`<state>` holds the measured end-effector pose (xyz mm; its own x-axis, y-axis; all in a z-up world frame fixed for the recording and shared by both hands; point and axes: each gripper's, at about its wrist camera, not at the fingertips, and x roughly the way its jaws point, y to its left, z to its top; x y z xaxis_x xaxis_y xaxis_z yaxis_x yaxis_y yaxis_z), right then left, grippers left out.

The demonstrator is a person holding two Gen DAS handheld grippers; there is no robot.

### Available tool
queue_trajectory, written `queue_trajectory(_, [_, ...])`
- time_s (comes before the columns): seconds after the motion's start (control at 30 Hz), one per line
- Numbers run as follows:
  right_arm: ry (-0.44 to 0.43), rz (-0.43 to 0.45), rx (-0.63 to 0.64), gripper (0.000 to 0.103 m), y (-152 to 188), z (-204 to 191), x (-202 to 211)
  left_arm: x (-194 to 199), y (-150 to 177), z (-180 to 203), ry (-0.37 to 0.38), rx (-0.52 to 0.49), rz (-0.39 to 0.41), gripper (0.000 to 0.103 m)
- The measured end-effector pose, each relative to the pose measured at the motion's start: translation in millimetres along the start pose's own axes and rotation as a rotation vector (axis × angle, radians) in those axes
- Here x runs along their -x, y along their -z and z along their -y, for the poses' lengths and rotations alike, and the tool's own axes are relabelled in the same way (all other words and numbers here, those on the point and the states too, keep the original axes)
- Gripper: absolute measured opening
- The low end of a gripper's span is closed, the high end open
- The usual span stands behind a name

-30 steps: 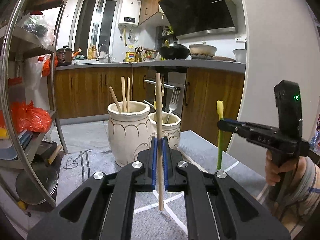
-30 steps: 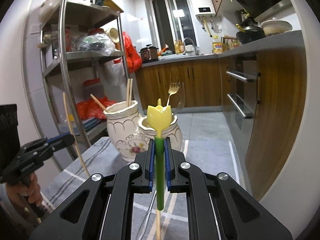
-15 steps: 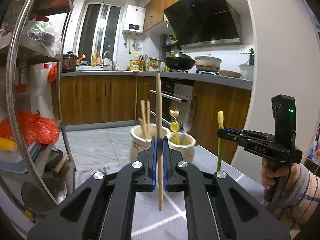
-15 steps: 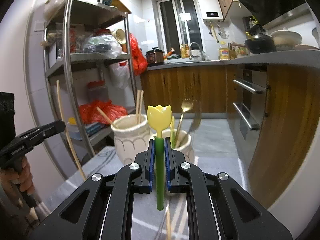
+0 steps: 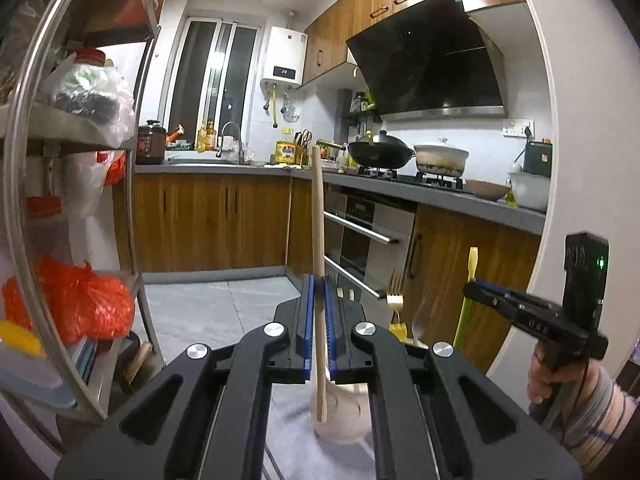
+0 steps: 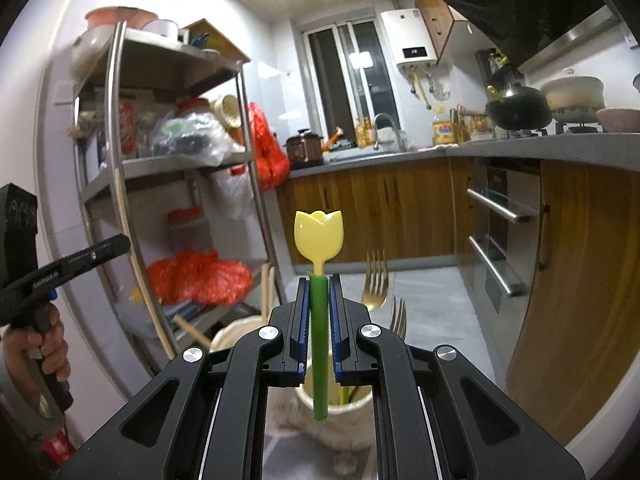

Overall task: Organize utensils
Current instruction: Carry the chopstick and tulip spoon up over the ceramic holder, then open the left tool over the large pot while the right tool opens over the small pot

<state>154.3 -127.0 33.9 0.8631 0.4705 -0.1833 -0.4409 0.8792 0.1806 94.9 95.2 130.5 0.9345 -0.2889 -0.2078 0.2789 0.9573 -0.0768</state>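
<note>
you hold one utensil in each gripper above two pale ceramic jars, both pieces upright so they can drop in end first. the left gripper (image 5: 319,328) has its blue-padded fingers (image 5: 307,328) closed tight on a wooden chopstick (image 5: 318,248), gripped low on the shaft, with a short stub hanging under the pads and the long part rising toward the kitchen behind. that stub points down at the chopstick jar (image 5: 340,420), only partly seen beneath the gripper, which suggests the stick is being lined up over its mouth. the right gripper (image 6: 319,332) has its fingers pinched on the green handle of a tulip spoon (image 6: 319,236), the yellow flower-shaped bowl standing clear above the pads. its lower tip hangs over the cutlery jar (image 6: 344,408), where two gold forks (image 6: 376,280) lean up from the rim; green stems inside hint that like pieces already sit there. just left of it, the taller jar (image 6: 236,332) carries wooden sticks. sorting seems to go by kind: wood to one jar, cutlery to the other. neither piece is in a jar yet. both jars stand on a grey cloth on the worktop (image 6: 288,452), largely hidden by the gripper bodies, so how well either tip sits over its opening cannot be told exactly.
</note>
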Motion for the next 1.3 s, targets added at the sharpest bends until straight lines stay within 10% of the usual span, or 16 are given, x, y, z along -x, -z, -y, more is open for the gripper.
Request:
queue_trajectory(0.3, [0.014, 0.025, -0.022, 0.01, 10.9, 14.2, -19.7, -43.8, -22.0, 13.7, 0.05, -0.018, -0.01, 0.005])
queue_trajectory(1.3, [0.049, -0.282, -0.037, 0.011, 59.2, 24.0, -65.1, -106.4, 36.5, 28.8, 0.062, -0.024, -0.272, 0.005])
